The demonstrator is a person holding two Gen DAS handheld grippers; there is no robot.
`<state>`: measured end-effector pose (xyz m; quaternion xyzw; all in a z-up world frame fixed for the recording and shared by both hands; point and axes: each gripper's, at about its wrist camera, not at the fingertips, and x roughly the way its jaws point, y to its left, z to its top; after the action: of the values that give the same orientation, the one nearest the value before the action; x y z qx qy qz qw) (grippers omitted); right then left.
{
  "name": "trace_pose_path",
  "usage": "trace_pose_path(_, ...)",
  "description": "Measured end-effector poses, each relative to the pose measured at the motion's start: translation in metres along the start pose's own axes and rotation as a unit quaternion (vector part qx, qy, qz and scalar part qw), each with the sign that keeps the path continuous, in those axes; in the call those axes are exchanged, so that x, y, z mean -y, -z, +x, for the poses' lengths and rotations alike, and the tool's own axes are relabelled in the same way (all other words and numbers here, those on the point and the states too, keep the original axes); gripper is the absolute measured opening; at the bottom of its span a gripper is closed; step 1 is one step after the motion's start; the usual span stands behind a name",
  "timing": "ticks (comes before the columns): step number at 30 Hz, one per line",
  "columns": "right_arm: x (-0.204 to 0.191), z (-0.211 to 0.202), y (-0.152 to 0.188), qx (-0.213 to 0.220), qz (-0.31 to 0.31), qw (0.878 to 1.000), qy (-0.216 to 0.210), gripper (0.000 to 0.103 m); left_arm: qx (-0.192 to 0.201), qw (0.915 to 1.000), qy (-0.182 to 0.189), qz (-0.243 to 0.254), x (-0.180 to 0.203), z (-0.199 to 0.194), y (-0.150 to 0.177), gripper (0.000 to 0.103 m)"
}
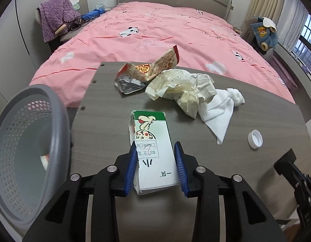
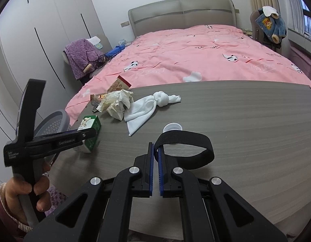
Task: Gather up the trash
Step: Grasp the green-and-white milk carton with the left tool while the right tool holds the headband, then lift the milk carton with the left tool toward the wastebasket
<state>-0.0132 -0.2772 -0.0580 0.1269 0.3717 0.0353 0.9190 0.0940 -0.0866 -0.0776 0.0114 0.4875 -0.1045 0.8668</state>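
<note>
Closed on both sides of a white-and-green cardboard carton (image 1: 153, 151), blue pads of left gripper (image 1: 155, 167) pressing its long edges, carton flat on grey wood-grain table (image 1: 107, 125). Right gripper (image 2: 155, 171) pinched shut, gripping nothing, black strap loop (image 2: 187, 151) draped at 1 o'clock. Grey perforated plastic basket (image 1: 24, 151) at 9 o'clock. White bottle cap (image 1: 255, 139) at 3 o'clock. Beyond: white knotted cloth (image 1: 220, 111), crumpled cream paper (image 1: 181, 88), red-orange snack wrapper (image 1: 149, 68) at 12 o'clock.

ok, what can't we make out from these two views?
- Basket contents: left wrist view, the wall and rim hide all but one scrap.
- Carton lower half: right wrist view, the left hand-held gripper covers it.
- Bottle cap: right wrist view, the black strap partly hides it.
</note>
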Motion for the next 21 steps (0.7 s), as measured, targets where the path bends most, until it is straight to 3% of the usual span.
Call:
trace_pose_path(6, -0.019, -0.003, 0.001, 0.000, -0.008, 1.000, -0.008, 0.005, 0.025, 0.9996, -0.004, 0.008, -0.015, -0.028, 0.013, 0.028)
trace_pose_path(13, -0.054, 0.002, 0.000, -0.005, -0.024, 0.999, -0.028, 0.005, 0.052, 0.9986, 0.006, 0.005, -0.043, -0.055, 0.022, 0.028)
trace_pose_path(14, -0.058, 0.003, 0.000, -0.006, -0.025, 0.999, -0.030, 0.005, 0.055, 0.9984, 0.007, 0.004, -0.047, -0.057, 0.023, 0.025)
trace_pose_path(16, -0.068, 0.004, -0.001, -0.006, -0.030, 0.999, -0.037, 0.005, 0.057, 0.9983, 0.012, 0.002, -0.054, -0.062, 0.024, 0.008)
trace_pose_path(21, -0.093, 0.008, -0.004, -0.007, -0.048, 0.998, -0.048, 0.005, 0.072, 0.9973, 0.016, -0.007, -0.073, -0.072, 0.026, 0.008)
